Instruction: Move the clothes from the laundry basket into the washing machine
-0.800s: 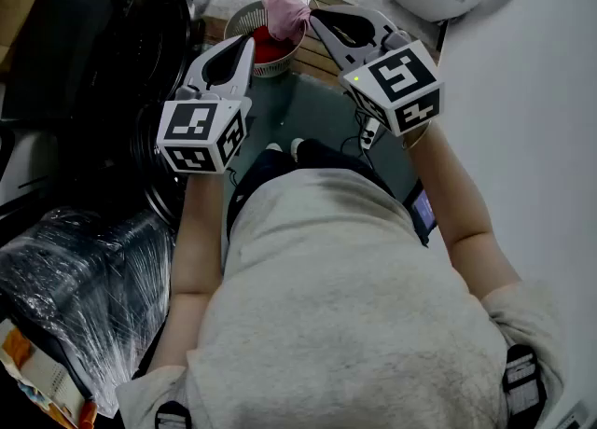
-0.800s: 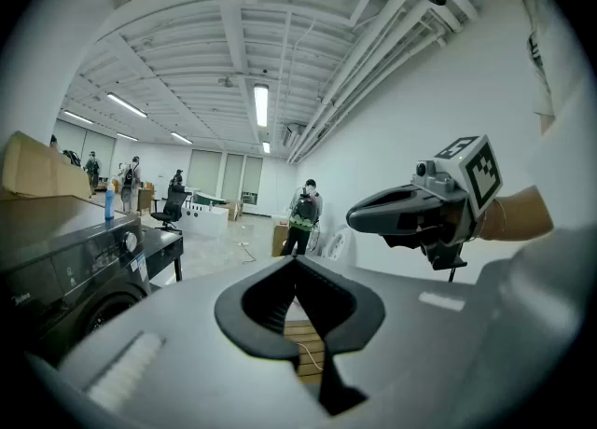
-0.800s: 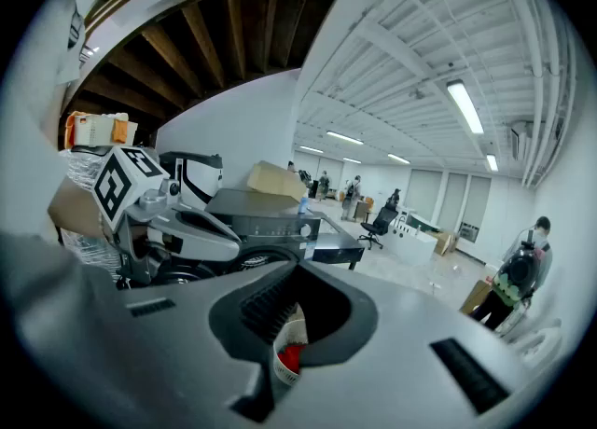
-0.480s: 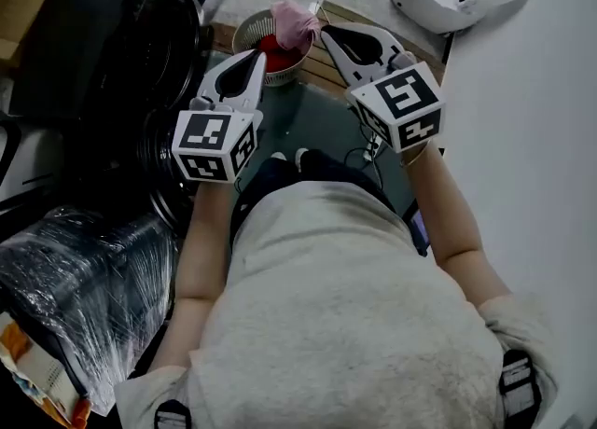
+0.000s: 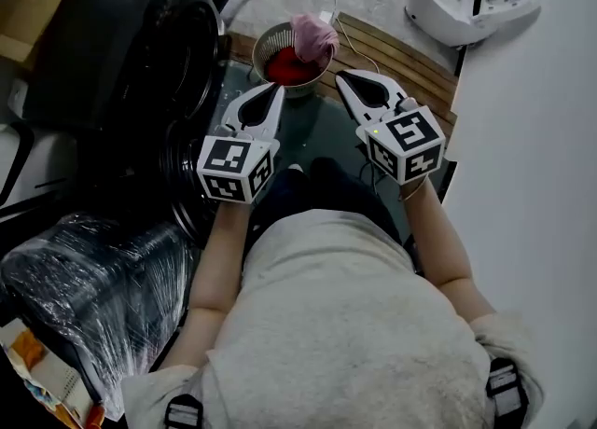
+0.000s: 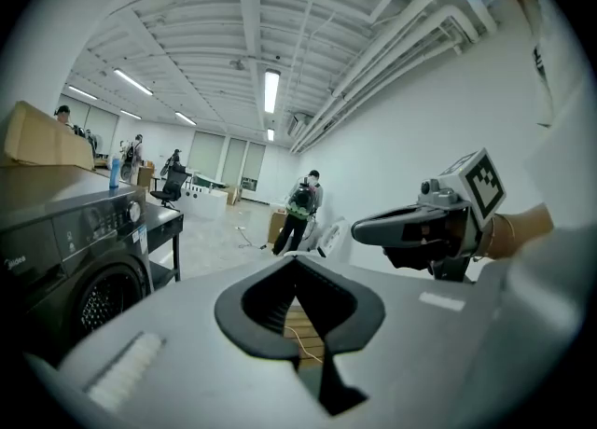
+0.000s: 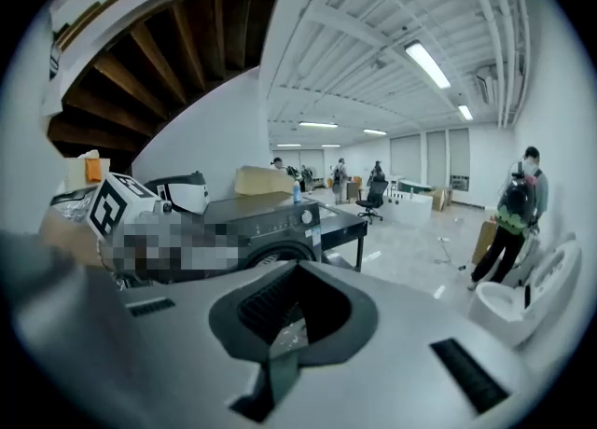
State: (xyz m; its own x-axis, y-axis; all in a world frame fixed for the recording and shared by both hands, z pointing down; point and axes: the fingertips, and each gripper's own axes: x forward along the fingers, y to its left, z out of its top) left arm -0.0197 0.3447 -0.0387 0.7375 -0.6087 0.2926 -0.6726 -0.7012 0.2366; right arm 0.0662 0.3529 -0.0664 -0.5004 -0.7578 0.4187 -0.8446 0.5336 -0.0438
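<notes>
1. Left gripper (image 5: pixel 273 89): jaws pressed together, nothing btwn them.
2. Right gripper (image 5: pixel 344 76): jaws together too, empty.
3. Just ahead of both tips, btwn them: laundry basket (image 5: pixel 264 43) on the floor, w/ red cloth (image 5: pixel 287 69) inside and pink cloth (image 5: pixel 314 35) heaped at its far rim.
4. Washing machine (image 5: pixel 121 45) stands left of the left tips, beside the basket.

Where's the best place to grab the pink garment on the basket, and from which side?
Probably the pink garment's bunched top, which mounds above the laundry basket's rim. Come down from the near side with the right gripper, the closer one; its jaws are shut and empty, so open them first.
</notes>
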